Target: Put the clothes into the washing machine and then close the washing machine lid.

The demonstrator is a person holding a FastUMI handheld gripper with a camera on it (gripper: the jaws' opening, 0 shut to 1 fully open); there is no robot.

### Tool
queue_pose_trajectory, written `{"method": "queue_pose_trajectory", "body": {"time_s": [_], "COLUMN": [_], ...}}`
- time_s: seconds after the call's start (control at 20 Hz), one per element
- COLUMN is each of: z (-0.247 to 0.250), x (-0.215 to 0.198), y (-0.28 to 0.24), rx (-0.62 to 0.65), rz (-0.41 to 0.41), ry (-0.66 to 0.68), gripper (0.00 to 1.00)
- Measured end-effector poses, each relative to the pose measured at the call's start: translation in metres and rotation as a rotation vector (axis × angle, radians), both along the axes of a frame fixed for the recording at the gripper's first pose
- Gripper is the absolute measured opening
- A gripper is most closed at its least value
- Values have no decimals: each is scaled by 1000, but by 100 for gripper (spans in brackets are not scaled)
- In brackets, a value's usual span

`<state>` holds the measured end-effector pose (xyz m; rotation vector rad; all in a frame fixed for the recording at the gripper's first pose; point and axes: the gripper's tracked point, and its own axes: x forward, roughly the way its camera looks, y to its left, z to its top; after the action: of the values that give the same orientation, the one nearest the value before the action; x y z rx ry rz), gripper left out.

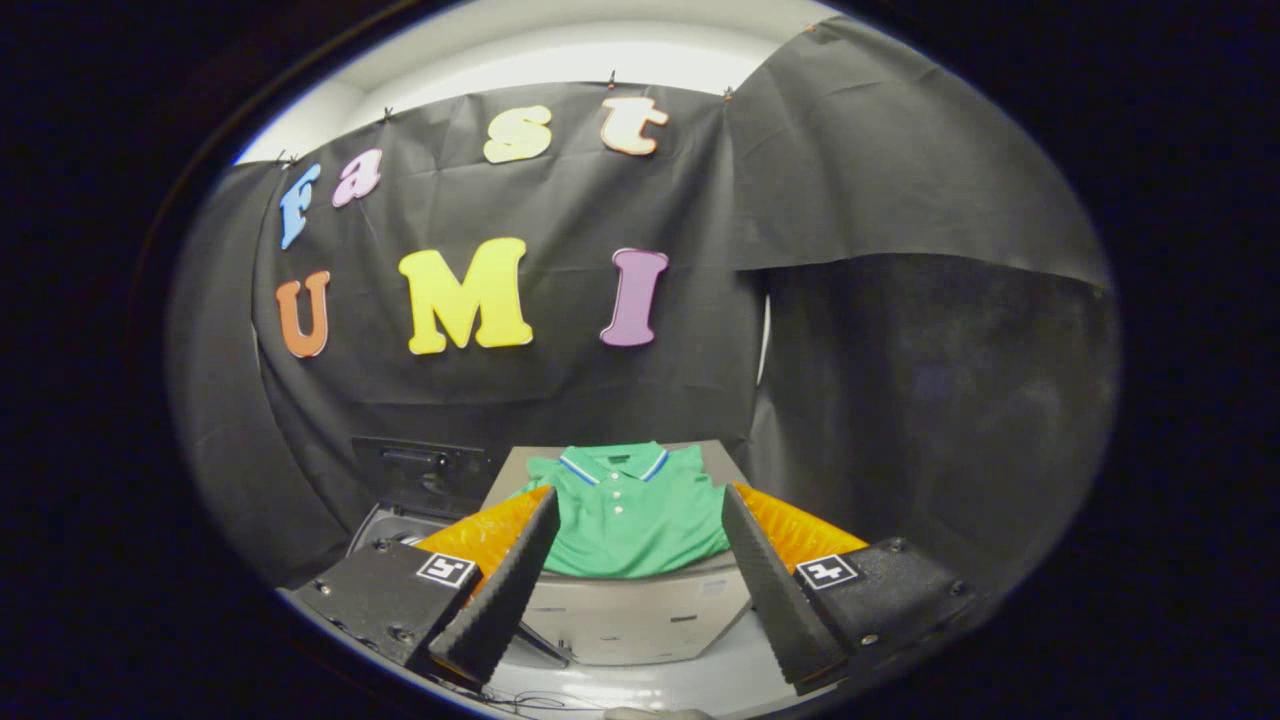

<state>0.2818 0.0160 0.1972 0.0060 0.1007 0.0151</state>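
Holding my fingers [500, 600] wide and empty, I see the green shirt [630, 510] just ahead between them, spread flat on a grey box [640, 615]. I should come down on its middle and pinch deep. The washing machine [420, 480], lid up, sits beyond to the left.

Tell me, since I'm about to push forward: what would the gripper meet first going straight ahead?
Likely the green polo shirt, lying on a grey box just ahead of the open gripper; depth is unclear, so the box's front might come first.
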Motion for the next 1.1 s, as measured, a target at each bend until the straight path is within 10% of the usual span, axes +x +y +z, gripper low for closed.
{"method": "queue_pose_trajectory", "body": {"time_s": [0.6,1.1], "z": [-45,-129], "x": [183,217], "y": [27,10], "rx": [-58,-43], "rz": [71,20], "ry": [262,501], "gripper": [100,100]}}
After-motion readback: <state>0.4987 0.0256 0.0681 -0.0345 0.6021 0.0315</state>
